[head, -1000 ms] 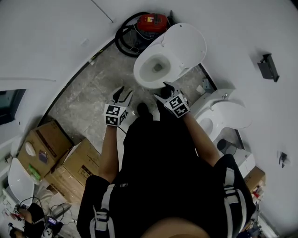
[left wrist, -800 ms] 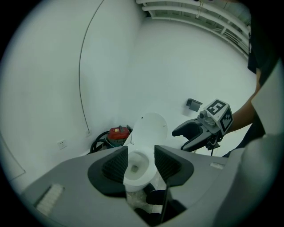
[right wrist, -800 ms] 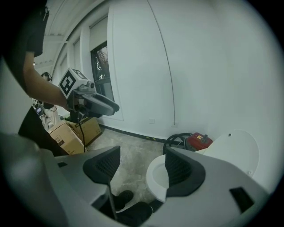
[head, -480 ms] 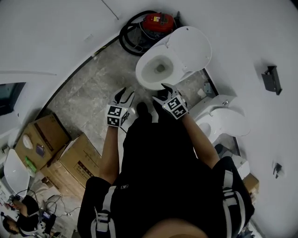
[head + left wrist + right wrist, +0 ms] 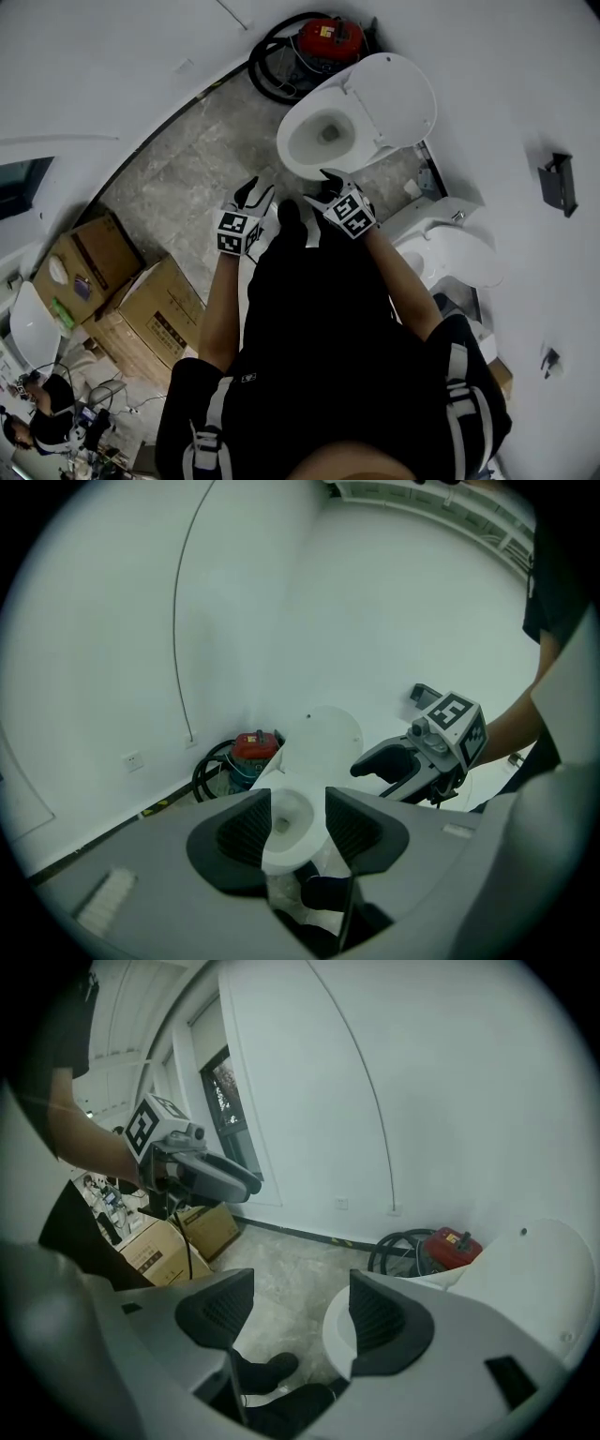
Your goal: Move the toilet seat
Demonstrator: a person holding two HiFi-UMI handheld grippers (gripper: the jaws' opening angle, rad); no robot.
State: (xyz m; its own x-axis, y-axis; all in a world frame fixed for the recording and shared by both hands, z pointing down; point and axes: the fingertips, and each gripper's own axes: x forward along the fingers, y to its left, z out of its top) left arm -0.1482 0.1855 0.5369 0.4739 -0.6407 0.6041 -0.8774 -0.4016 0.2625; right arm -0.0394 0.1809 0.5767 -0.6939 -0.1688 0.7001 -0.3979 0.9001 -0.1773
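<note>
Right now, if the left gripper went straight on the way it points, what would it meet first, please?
Probably the toilet bowl, at its front rim: the left gripper has its open, empty jaws framing it. How far off it is, I cannot judge.

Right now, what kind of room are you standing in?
Probably a storeroom or test room, not a home bathroom: a toilet with its lid up, a second toilet close beside it, and cardboard boxes stacked nearby.

White toilet (image 5: 298,155) ahead of jaws; red vacuum (image 5: 330,37), black hose (image 5: 265,73) beyond; mottled grey floor (image 5: 187,178); brown boxes (image 5: 164,314) left of jaws.
</note>
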